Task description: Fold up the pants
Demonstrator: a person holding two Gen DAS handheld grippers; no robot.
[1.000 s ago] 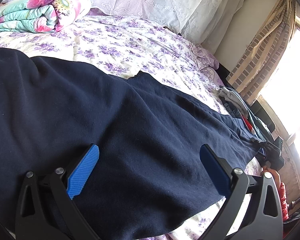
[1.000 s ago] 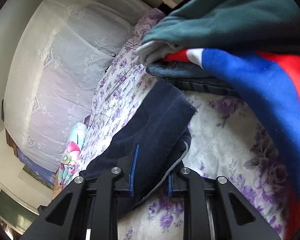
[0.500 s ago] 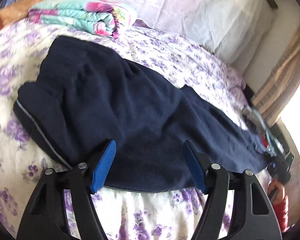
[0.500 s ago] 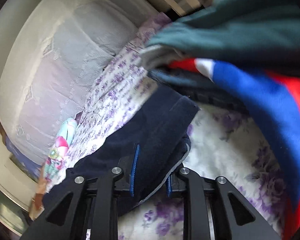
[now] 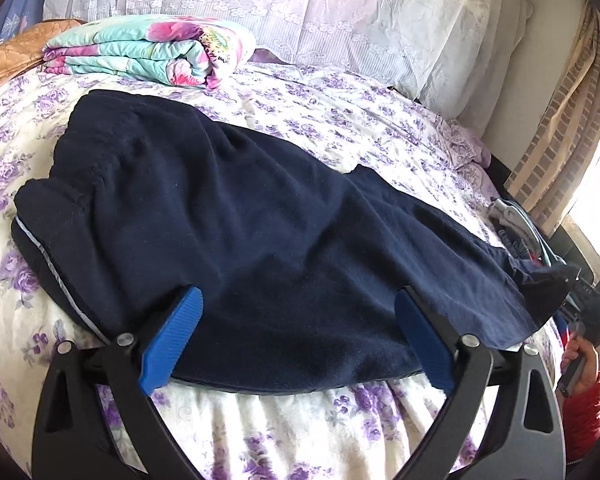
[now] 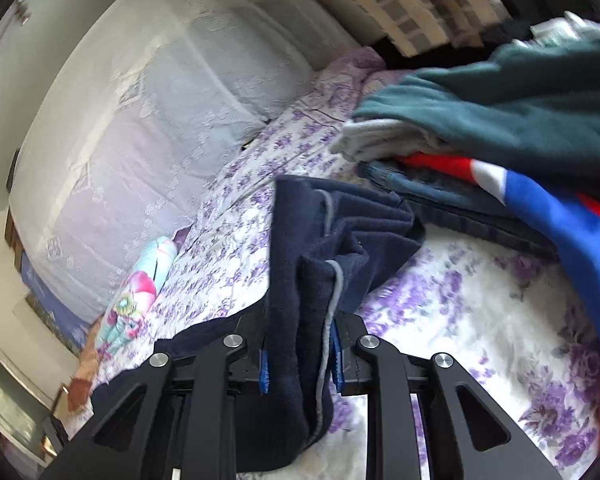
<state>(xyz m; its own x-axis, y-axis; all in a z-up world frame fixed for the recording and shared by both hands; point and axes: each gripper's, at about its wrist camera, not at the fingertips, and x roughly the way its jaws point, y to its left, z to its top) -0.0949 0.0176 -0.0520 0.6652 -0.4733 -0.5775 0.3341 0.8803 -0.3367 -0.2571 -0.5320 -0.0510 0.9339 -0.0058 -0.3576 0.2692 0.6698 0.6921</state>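
Navy pants lie lengthwise on the floral bed sheet, waistband at the left with a pale stripe along the near edge. My left gripper is open and empty, its blue pads over the pants' near edge. My right gripper is shut on the pants' leg end and holds it lifted and bunched, a grey stripe showing. In the left wrist view the right gripper sits at the far right end of the pants.
A folded floral quilt lies at the head of the bed by lace-covered pillows. A pile of green, red, blue and grey clothes lies just past the leg end. Curtains hang at right.
My left gripper pulled back from over the pants to their near edge, so the whole garment shows. My right gripper lifted the leg end off the sheet, bunching it.
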